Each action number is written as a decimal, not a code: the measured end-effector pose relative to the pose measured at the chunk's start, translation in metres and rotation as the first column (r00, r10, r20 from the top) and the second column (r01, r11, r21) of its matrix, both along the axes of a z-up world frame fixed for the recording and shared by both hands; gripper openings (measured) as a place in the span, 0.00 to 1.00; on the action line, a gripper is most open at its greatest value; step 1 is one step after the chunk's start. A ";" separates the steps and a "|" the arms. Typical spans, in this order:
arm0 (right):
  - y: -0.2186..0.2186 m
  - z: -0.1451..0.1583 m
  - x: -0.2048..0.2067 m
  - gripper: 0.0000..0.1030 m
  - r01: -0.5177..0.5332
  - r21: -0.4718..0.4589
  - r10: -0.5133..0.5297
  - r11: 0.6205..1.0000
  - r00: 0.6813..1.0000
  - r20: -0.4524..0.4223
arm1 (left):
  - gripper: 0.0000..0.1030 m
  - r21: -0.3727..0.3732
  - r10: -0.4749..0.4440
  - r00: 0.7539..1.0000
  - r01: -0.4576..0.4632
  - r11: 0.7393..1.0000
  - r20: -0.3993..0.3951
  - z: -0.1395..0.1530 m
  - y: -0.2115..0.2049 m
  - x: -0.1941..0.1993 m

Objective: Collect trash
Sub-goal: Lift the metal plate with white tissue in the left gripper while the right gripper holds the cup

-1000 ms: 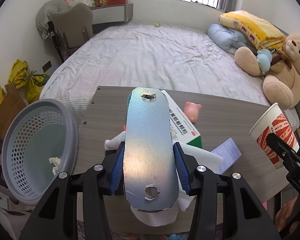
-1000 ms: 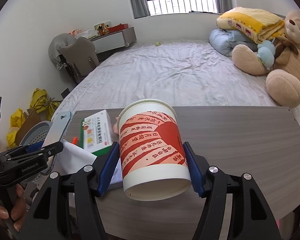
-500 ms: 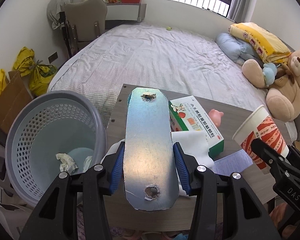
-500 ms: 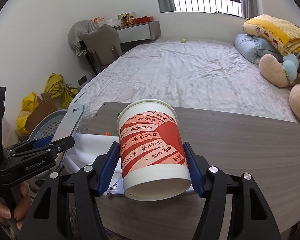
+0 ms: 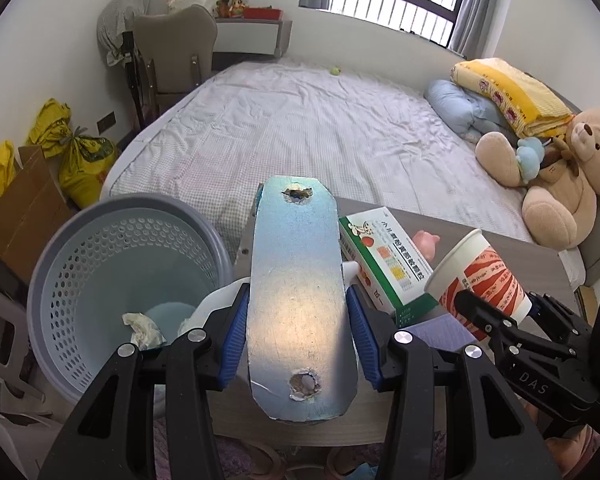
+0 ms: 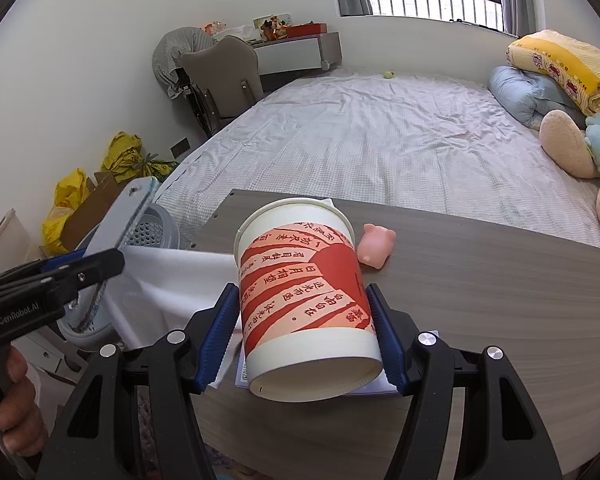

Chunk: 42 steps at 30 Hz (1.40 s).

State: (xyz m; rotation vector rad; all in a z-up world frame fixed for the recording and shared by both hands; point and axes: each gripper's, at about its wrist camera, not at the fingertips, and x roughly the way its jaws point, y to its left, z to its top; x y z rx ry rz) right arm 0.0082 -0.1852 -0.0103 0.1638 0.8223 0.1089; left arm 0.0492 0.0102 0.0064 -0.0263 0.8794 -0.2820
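Carrying two pieces of trash at once, the person has both tools loaded and neither piece is binned yet. The left tool (image 5: 296, 316) is clenched on a flat silvery-blue insole-shaped card (image 5: 296, 292), held just beside the grey perforated basket (image 5: 60, 264), which stands off the left end of the table (image 6: 480, 280). A crumpled tissue (image 5: 144, 330) already lies in the basket's bottom, so part of the job looks done. The right tool (image 6: 302, 332) grips a red-and-white paper cup (image 6: 304, 292) over the table, tilted with its mouth away from the camera. Left on the table are a green-and-white medicine box (image 5: 384, 264), a white sheet of paper (image 6: 172, 280), a small slip under the cup, possibly a receipt, and a pink pig toy (image 6: 374, 246), which may not be trash at all. By my reckoning the card goes in next, then the cup.
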 end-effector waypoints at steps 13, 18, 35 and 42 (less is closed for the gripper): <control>-0.020 0.001 -0.011 0.60 0.047 0.012 -0.047 0.999 0.999 0.018 | 0.45 0.053 -0.054 0.991 0.061 0.997 -0.121 -0.054 -0.035 0.004; -0.031 -0.001 -0.017 0.60 0.067 0.020 -0.068 0.998 0.998 0.018 | 0.49 0.072 -0.066 0.985 0.078 0.994 -0.158 -0.069 -0.042 0.001; -0.042 -0.007 -0.028 0.60 0.082 0.041 -0.082 0.996 0.996 0.015 | 0.67 0.141 -0.023 0.990 0.043 0.989 -0.141 -0.082 -0.044 -0.007; -0.051 -0.009 -0.030 0.60 0.102 0.049 -0.103 0.994 0.995 0.011 | 0.53 0.138 -0.033 0.983 0.059 0.989 -0.179 -0.096 -0.052 0.003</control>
